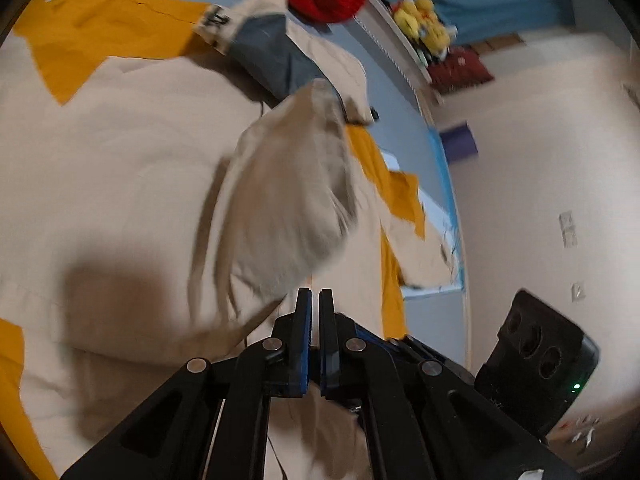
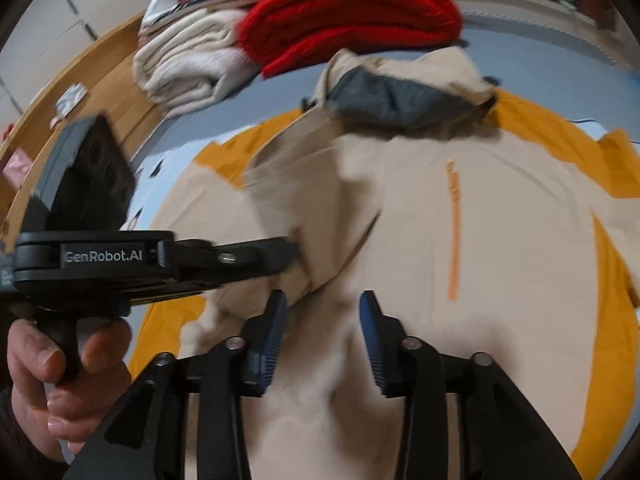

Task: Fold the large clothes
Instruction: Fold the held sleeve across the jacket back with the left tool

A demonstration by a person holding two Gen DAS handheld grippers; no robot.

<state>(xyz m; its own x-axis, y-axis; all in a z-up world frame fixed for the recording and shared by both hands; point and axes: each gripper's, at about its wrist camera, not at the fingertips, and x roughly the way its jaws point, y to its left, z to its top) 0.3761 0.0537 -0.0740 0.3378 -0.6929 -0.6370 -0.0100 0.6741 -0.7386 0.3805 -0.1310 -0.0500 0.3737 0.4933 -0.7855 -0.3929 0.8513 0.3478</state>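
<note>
On the bed's grey sheet (image 2: pixel 192 136) we see the beige and yellow jacket (image 2: pixel 500 240) spread flat, hood toward the red blanket (image 2: pixel 352 12). At far left a hand (image 2: pixel 60 380) holds our left gripper (image 1: pixel 315 300), its fingers clenched together with nothing between them beside a raised sleeve (image 1: pixel 288 200). Further right, our right gripper (image 2: pixel 323 308) hangs released over the jacket's front, jaws apart.

- A red folded blanket (image 2: pixel 348 12) lies at the top centre of the right wrist view.
- Cream folded textiles (image 2: pixel 188 68) are stacked just left of it, touching.
- Yellow plush toys (image 1: pixel 426 26), blurred, sit upper right in the left wrist view.
- A purple object (image 1: pixel 460 142), possibly a mat, lies on the floor right of centre.
</note>
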